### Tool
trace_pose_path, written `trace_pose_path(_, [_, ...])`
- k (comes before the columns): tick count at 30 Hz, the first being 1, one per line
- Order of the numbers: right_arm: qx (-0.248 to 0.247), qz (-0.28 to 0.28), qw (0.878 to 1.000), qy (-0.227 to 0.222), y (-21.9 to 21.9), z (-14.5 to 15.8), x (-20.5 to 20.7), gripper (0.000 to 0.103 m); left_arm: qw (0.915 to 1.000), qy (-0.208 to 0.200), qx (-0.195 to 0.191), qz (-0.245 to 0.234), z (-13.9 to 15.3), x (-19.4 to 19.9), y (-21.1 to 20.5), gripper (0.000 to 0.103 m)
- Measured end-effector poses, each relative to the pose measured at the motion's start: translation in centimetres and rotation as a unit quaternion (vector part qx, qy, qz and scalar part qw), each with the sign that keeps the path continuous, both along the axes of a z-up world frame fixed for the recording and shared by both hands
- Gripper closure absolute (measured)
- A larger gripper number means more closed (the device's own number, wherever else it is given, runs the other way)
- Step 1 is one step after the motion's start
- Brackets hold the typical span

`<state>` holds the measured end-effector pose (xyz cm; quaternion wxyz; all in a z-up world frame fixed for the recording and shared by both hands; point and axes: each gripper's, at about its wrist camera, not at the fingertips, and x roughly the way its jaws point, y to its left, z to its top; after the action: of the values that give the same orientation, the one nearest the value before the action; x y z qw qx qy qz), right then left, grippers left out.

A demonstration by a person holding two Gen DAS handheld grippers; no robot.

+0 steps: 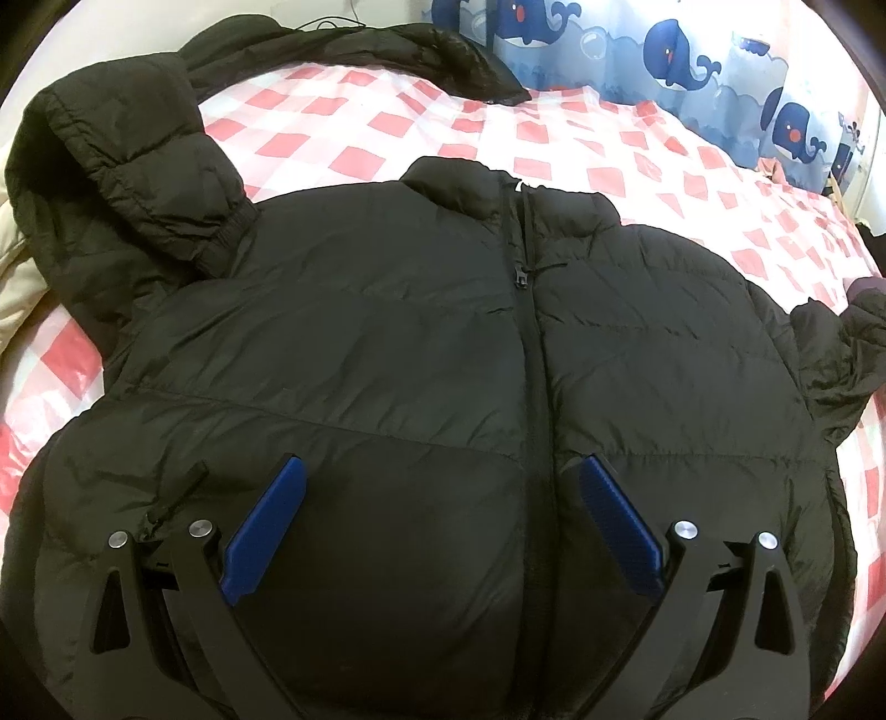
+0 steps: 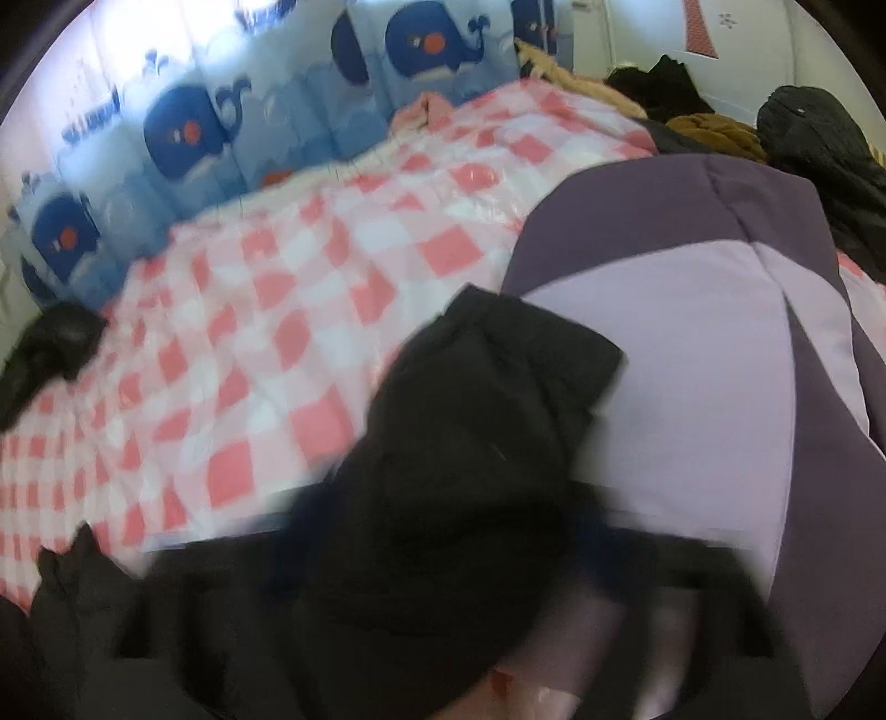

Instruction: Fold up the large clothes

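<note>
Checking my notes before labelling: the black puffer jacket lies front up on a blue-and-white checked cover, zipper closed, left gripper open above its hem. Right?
One slip: the cover is pink-and-white checked, as the left wrist view shows. The black puffer jacket lies front up, zipper closed, left gripper open above its hem.

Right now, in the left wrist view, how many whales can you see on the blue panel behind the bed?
4 whales on the panel: one at top centre, one right of it, one further right, and a partial one at the left end. More may be cut off.
</note>
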<state>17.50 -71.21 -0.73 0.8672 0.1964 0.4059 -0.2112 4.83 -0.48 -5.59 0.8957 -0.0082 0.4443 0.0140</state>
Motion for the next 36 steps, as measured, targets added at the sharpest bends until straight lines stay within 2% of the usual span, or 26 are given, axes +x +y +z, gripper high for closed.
trace_pose_path(1, [-0.002,-0.002,1.0,0.002,0.1,0.0,-0.1,0.09,1.0,-0.001,0.0,0.0,0.0,0.0,0.0,0.008])
trace_pose_path(4, [-0.001,-0.005,1.0,-0.02,0.2,0.8,-1.0,0.094,0.9999,-0.007,0.007,0.001,0.1,-0.2,-0.3,0.008])
trace_pose_path(7, [-0.021,-0.032,0.995,-0.096,-0.2,4.6,-4.1,0.097,0.9996,-0.021,0.018,-0.001,0.6,-0.5,-0.7,0.008])
trace_pose_path(12, [-0.055,-0.044,0.982,-0.177,-1.5,11.1,-7.2,0.098,0.9972,-0.063,0.039,-0.003,2.2,-1.5,-1.4,0.008])
trace_pose_path(15, [-0.07,-0.049,0.98,-0.177,-1.9,12.4,-7.1,0.098,0.9965,-0.07,0.044,-0.013,2.5,-2.0,-2.0,0.008])
trace_pose_path(19, [-0.055,-0.087,0.982,-0.157,-3.5,10.0,-7.6,0.097,0.9959,-0.067,0.054,-0.026,2.4,-2.3,-2.7,0.008])
trace_pose_path(25, [-0.019,-0.138,0.986,-0.097,-6.8,3.4,-8.9,0.097,0.9956,-0.067,0.056,-0.033,2.5,-2.9,-2.9,0.008])
trace_pose_path(29, [0.02,-0.139,0.984,-0.11,-7.9,1.9,-10.3,0.096,0.996,-0.061,0.055,-0.035,2.2,-2.7,-3.0,0.008])
trace_pose_path(31, [0.024,-0.136,0.983,-0.121,-7.8,2.5,-11.0,0.088,0.996,-0.059,0.056,-0.037,2.1,-2.7,-3.1,0.008])
trace_pose_path(32, [0.023,-0.139,0.982,-0.13,-7.7,3.0,-11.7,0.08,0.996,-0.059,0.056,-0.038,2.1,-2.6,-3.1,0.008])
trace_pose_path(33, [0.015,-0.154,0.978,-0.141,-7.4,3.6,-12.8,0.043,0.9959,-0.059,0.056,-0.038,2.2,-2.6,-3.1,0.008])
trace_pose_path(34, [0.006,-0.173,0.97,-0.168,-7.2,4.4,-14.5,0.015,0.996,-0.06,0.056,-0.037,2.2,-2.7,-3.0,0.008])
trace_pose_path(35, [0.0,-0.188,0.965,-0.185,-7.1,4.9,-15.8,0.009,0.996,-0.061,0.054,-0.036,2.3,-2.7,-3.0,0.008])
trace_pose_path(36, [0.0,-0.206,0.959,-0.196,-7.2,5.4,-17.6,0.009,0.9961,-0.062,0.052,-0.036,2.3,-2.7,-3.0,0.008])
